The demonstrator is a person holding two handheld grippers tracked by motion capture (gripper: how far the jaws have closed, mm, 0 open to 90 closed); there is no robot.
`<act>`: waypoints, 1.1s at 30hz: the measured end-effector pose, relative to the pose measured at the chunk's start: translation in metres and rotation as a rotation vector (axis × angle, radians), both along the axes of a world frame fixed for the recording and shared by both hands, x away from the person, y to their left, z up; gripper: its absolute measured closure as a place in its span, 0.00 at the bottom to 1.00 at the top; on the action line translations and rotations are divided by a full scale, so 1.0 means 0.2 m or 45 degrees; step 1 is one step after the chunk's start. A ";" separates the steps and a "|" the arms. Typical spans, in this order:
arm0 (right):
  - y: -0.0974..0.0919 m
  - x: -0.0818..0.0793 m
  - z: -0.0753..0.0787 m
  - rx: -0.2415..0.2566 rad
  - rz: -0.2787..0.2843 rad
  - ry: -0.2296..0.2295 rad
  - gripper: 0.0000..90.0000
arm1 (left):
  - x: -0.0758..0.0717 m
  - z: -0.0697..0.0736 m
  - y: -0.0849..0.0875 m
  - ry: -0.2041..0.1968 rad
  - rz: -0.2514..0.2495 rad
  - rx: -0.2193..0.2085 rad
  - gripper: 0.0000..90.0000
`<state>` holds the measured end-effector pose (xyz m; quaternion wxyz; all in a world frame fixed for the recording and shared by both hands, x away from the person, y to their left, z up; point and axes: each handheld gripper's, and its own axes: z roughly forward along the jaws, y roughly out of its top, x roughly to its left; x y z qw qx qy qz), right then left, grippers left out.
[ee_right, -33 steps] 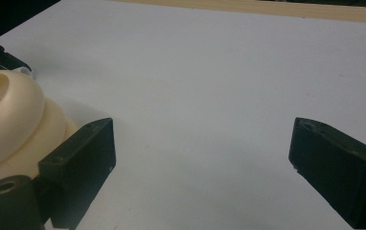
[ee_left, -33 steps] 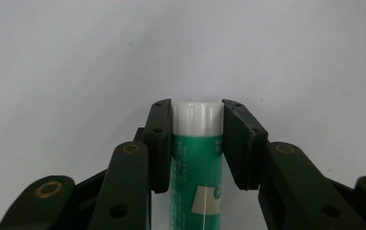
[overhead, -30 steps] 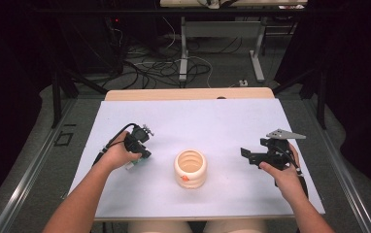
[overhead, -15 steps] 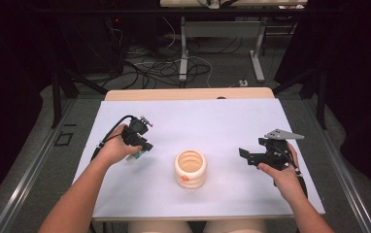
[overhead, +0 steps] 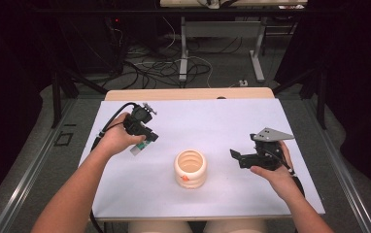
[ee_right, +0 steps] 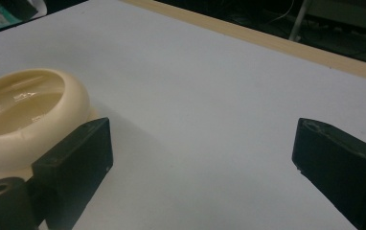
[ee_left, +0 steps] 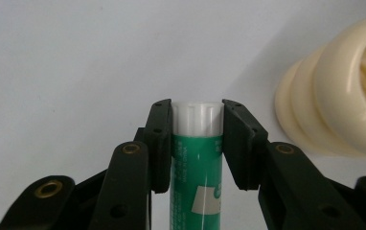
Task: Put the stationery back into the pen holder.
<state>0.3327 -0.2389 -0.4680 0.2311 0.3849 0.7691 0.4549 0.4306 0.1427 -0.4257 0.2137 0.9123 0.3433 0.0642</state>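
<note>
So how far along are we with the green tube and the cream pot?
Done: the left gripper is shut on the green white-capped tube, held above the white table. In hand: carrying it, left of the cream ribbed pot. Left: probably dropping it in; the right gripper waits open beside the pot.

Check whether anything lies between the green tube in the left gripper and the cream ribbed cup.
Nothing visible does. The left gripper holds the green tube above bare white table, and the stretch to the cream cup is open. The right gripper waits, open, on the cup's far side.
</note>
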 end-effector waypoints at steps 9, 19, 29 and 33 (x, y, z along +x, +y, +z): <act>0.09 -0.02 0.05 -0.106 0.099 -0.074 0.13 | 0.00 0.15 -0.11 -0.018 -0.050 -0.017 0.73; 0.20 -0.05 0.14 -0.227 0.238 -0.180 0.19 | 0.00 0.27 -0.24 -0.026 -0.121 -0.032 0.73; 0.38 -0.07 0.22 -0.429 0.398 -0.330 0.28 | 0.01 0.28 -0.38 -0.009 -0.164 -0.052 0.73; 0.43 -0.08 0.24 -0.555 0.464 -0.412 0.30 | 0.02 0.28 -0.41 -0.002 -0.186 -0.044 0.73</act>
